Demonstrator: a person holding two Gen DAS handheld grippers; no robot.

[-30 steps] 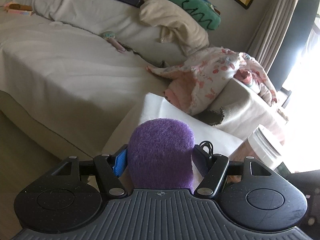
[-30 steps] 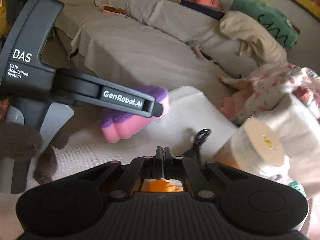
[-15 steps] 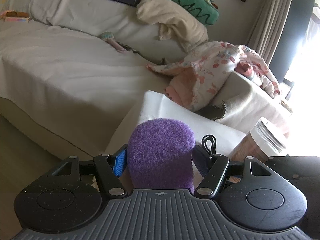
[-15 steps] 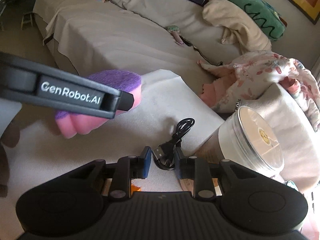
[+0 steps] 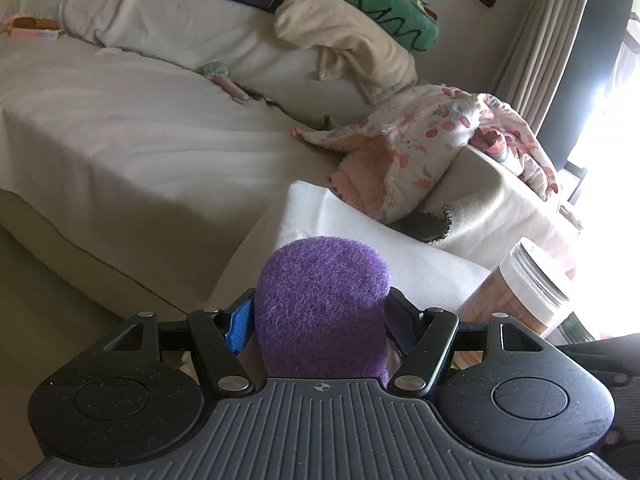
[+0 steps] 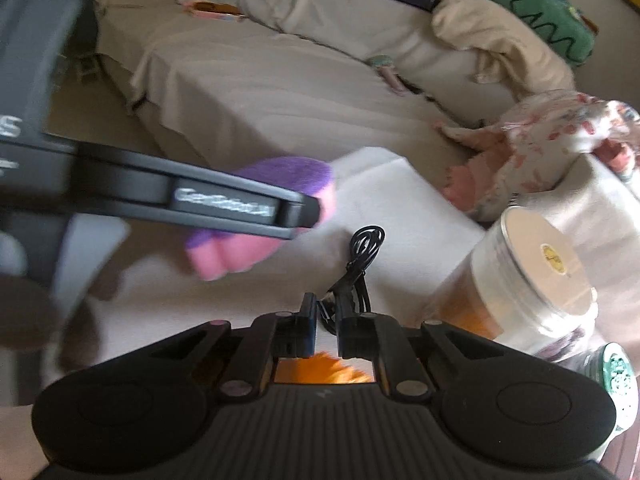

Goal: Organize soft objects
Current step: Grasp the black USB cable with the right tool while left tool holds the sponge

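- One purple-and-pink sponge (image 5: 322, 304) sits at lower centre of the left wrist view, clamped between the two fingers of the left gripper (image 5: 320, 318).
- The right gripper (image 6: 327, 314), at lower centre of its own view, has just been closing; one black cable (image 6: 362, 258) runs between its nearly touching fingers, though whether the pads pinch it is unclear.
- One white cloth (image 6: 384, 200) lies under the cable.
- One clear jar (image 6: 532, 276) with a white lid stands at the right.
- One floral garment (image 5: 432, 148) drapes the sofa arm, right of centre.
- One green cushion (image 5: 372, 8) lies at the top.
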